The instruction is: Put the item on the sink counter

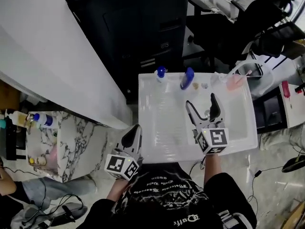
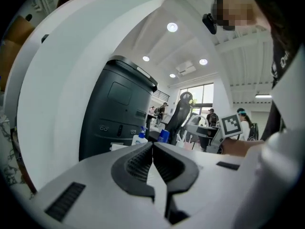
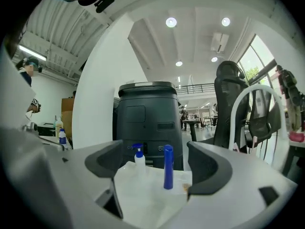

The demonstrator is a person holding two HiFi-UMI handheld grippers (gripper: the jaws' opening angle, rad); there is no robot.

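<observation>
Blue tube (image 1: 187, 78) stands upright on the back ledge of the white sink (image 1: 157, 132), just beside a pump bottle (image 1: 161, 74) with a blue cap. The right gripper (image 1: 202, 103) hovers over the basin, jaws spread wide with nothing between them, apart from the tube. The left gripper (image 1: 135, 130) hangs at the sink's front left corner, jaws pressed together, empty
</observation>
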